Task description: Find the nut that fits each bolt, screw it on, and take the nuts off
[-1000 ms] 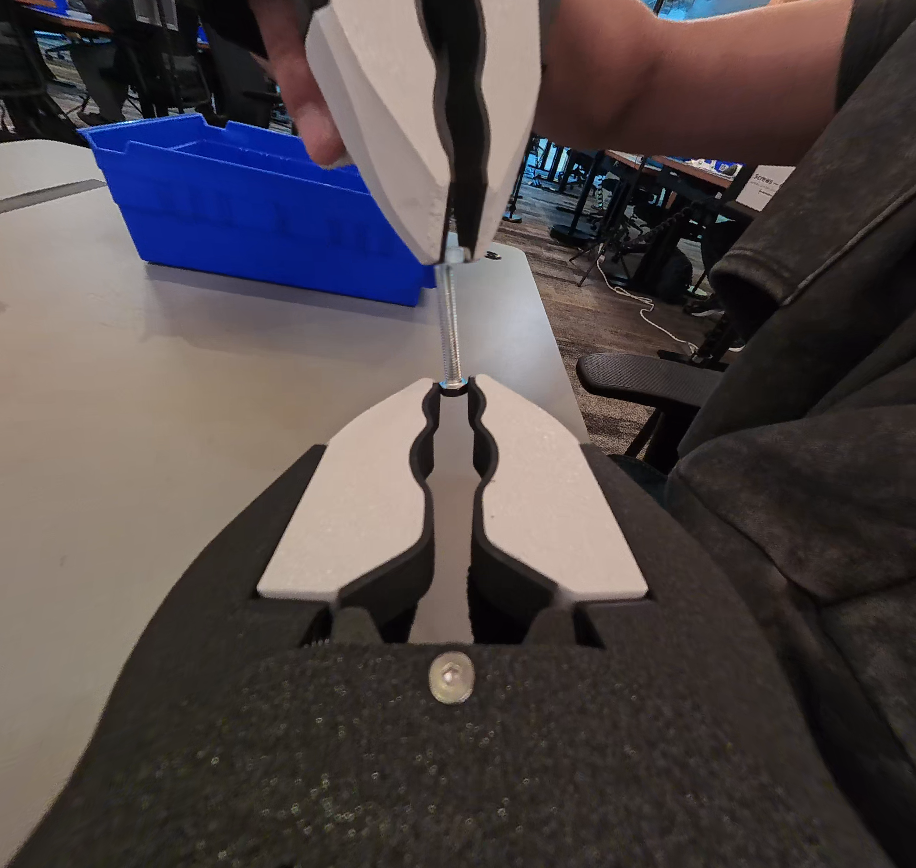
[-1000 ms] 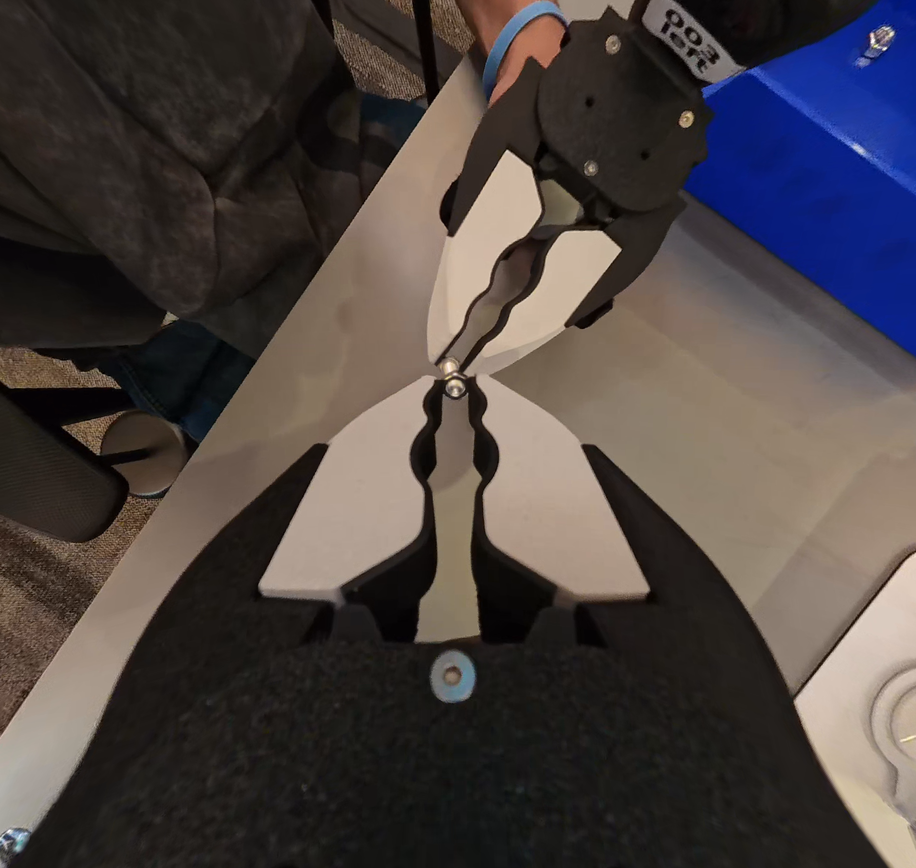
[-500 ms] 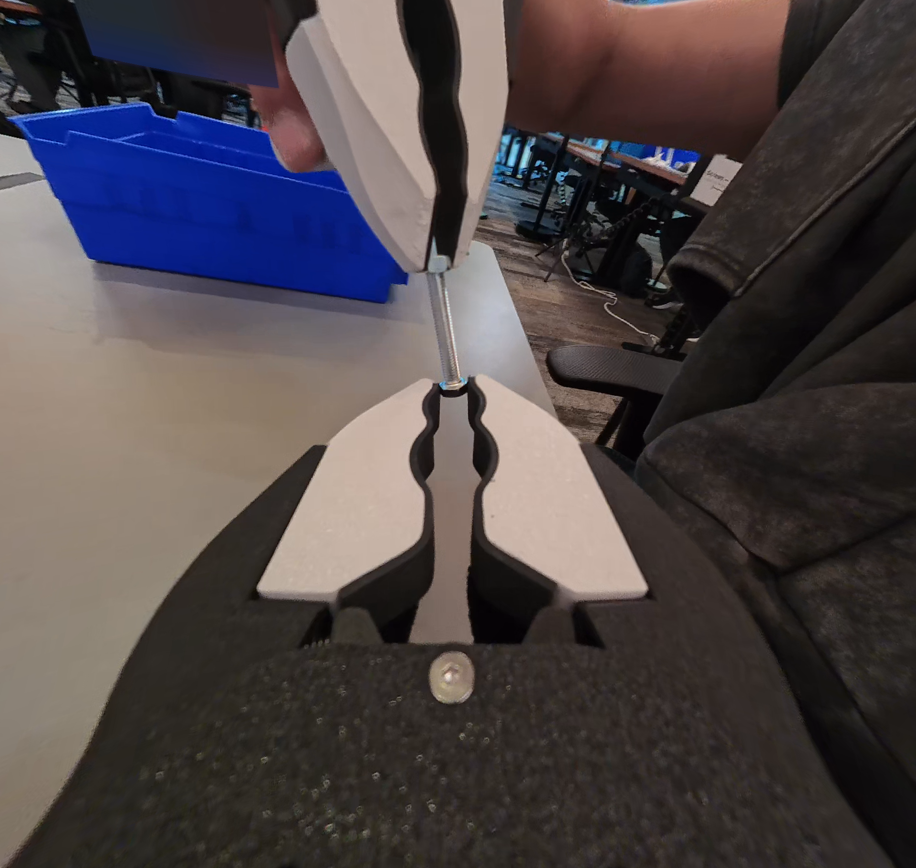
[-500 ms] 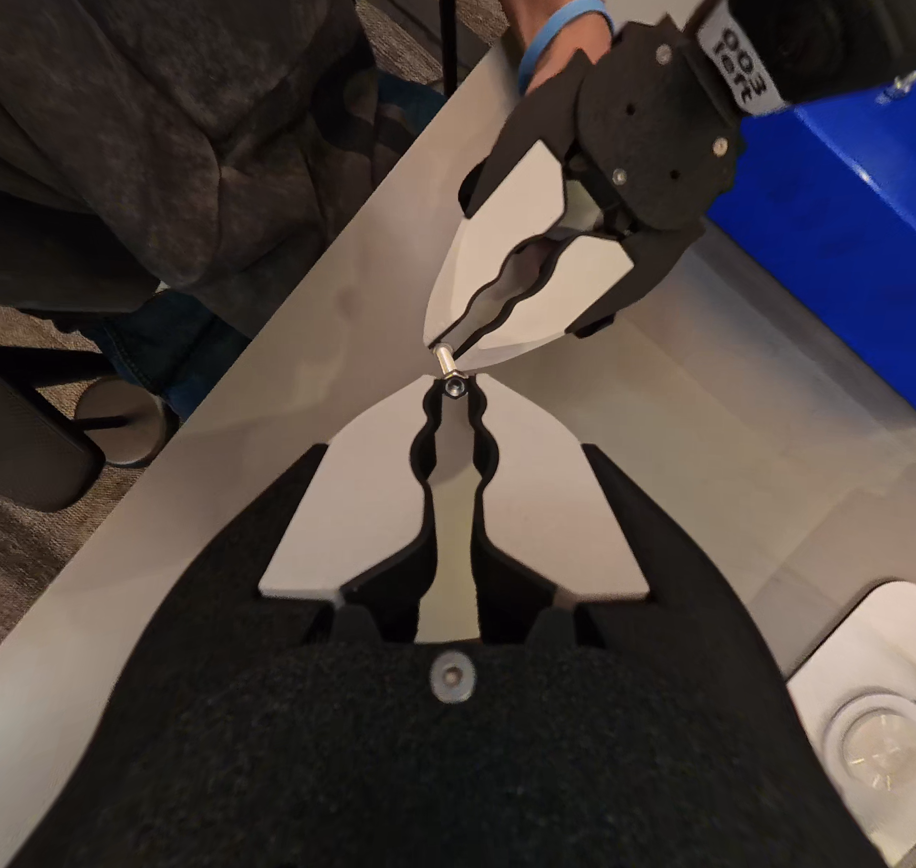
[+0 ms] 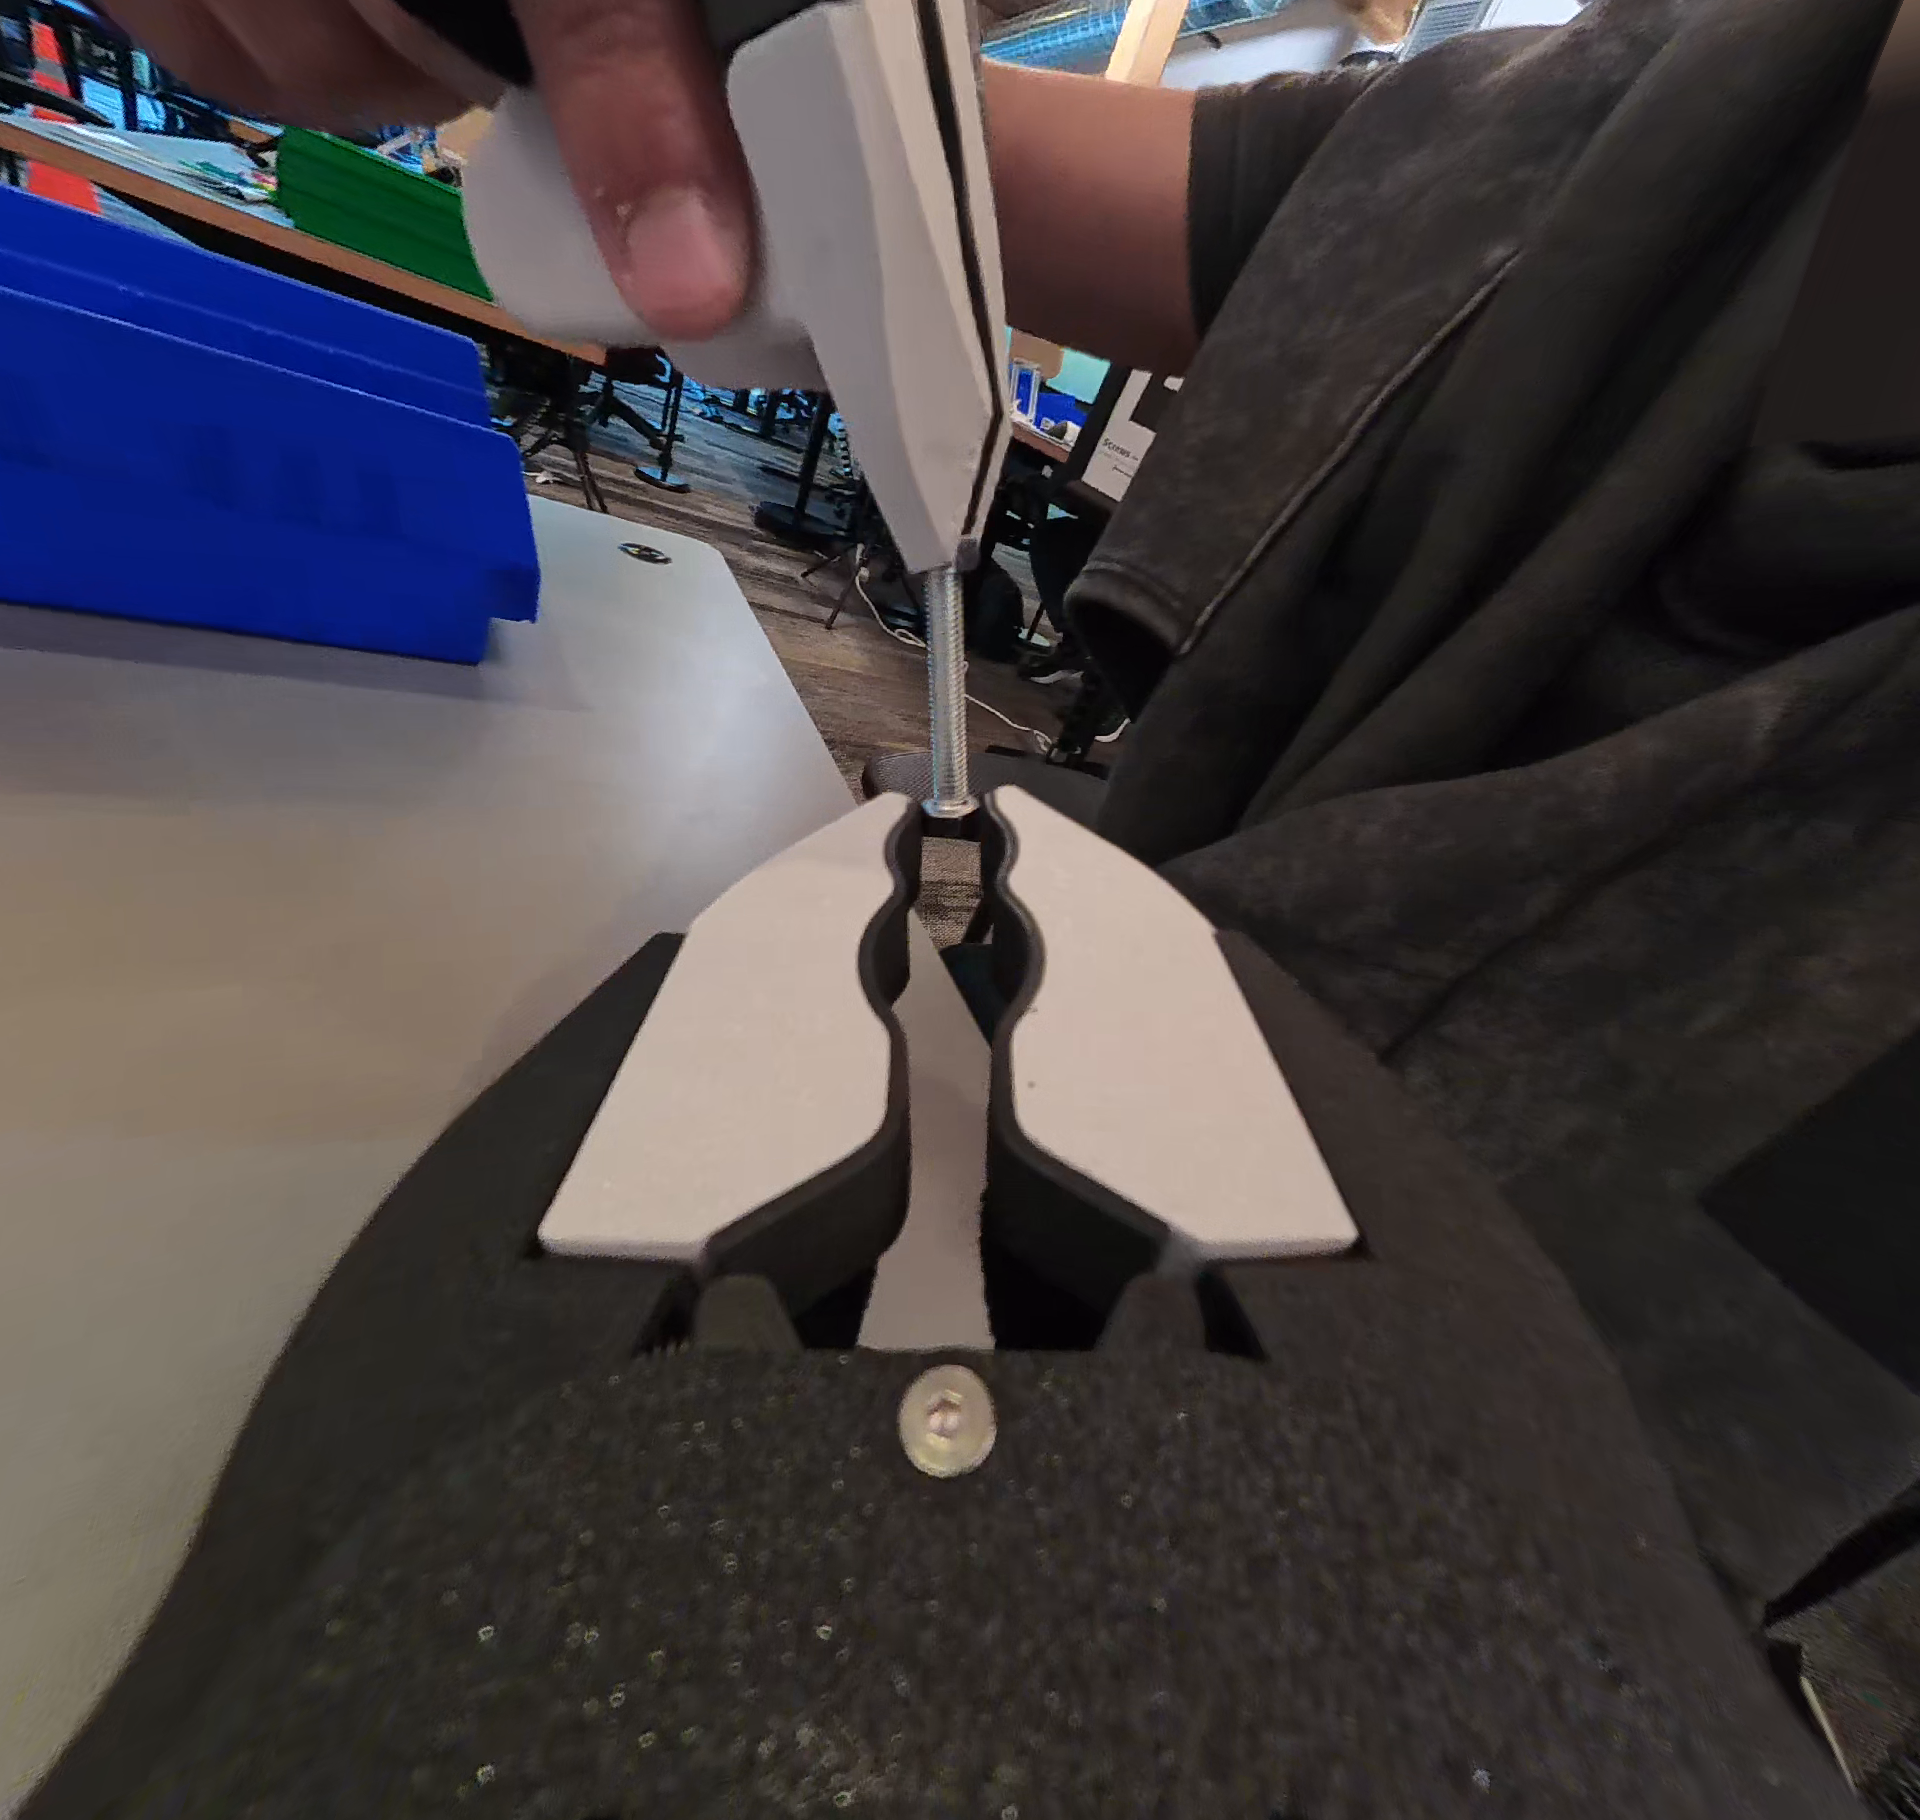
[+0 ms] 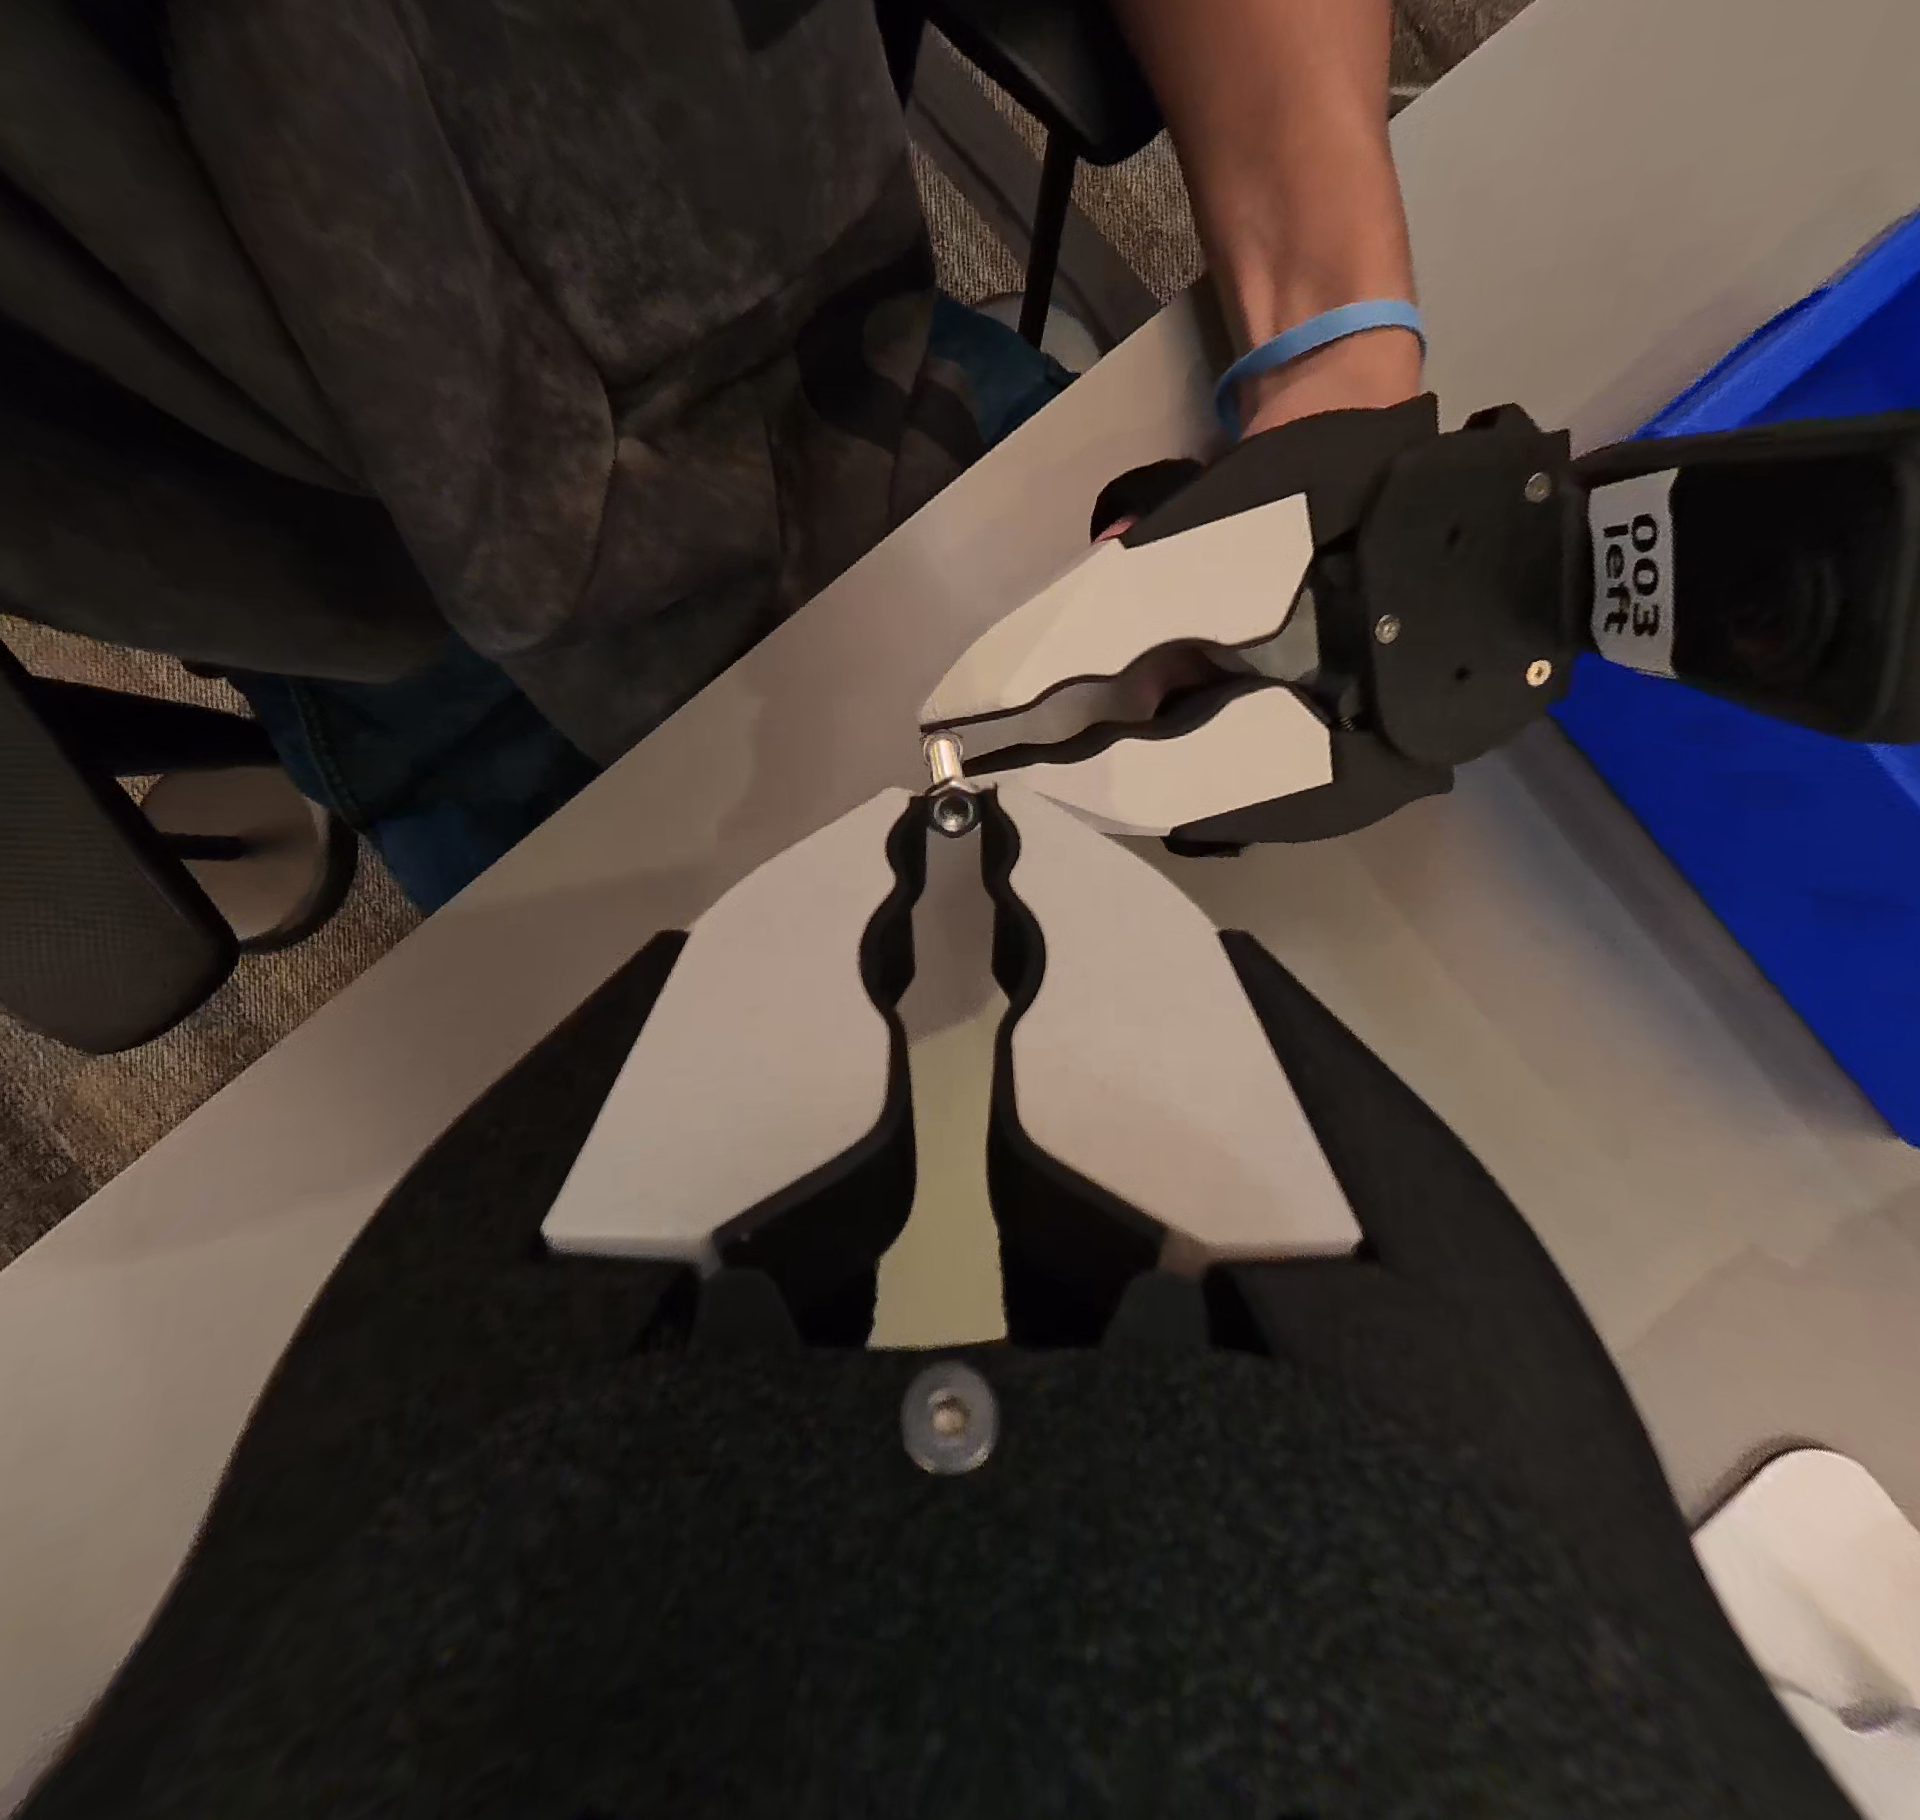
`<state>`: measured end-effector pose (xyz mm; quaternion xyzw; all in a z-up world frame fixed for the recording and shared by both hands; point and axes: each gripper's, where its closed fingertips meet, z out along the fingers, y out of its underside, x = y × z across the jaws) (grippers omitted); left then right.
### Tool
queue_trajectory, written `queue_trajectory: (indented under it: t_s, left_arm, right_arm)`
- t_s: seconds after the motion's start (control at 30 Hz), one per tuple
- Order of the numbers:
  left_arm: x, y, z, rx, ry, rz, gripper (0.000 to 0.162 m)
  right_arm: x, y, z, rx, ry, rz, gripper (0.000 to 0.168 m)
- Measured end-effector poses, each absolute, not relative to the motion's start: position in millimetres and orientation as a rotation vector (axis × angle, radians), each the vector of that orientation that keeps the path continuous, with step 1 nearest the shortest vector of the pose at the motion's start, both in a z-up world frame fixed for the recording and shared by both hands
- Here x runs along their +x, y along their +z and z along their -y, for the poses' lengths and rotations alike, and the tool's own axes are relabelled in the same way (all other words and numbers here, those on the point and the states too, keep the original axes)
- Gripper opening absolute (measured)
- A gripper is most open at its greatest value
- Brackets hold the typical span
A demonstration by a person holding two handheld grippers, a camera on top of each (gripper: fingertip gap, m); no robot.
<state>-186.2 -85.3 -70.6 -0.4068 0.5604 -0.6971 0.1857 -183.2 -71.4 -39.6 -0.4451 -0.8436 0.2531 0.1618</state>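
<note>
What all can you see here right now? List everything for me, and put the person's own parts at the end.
bolt: one, silver, held in the air above the table's edge, gripped at both ends
bin: one, blue, on the table
table: one, grey, under both grippers
crates: green, stacked on a desk far behind; count unclear
chair: one, black, on the floor beside the table
white object: one, at the table's corner, cut off by the frame
wristband: one, light blue, on the left wrist
left gripper: white jaws shut on the bolt's lower end
right gripper: white jaws shut on the bolt's head
right hand: wrapped around its gripper
</note>
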Motion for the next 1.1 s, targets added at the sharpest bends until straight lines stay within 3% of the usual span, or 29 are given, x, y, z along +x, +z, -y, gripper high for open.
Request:
queue_trajectory:
  t_s: [0.43, 1.1]
  left_arm:
    - [-175.5, -85.0, 49.2, -1.327, -1.732, -1.446, 0.01]
    - [-168.9, -121.7, -18.7, -1.635, -0.855, -1.242, 0.01]
  right_arm:
    - [-168.9, -55.2, 36.0, -1.645, 0.767, 2.1, 0.01]
    - [-162.4, -87.4, -24.3, -2.341, 0.671, 1.299, 0.01]
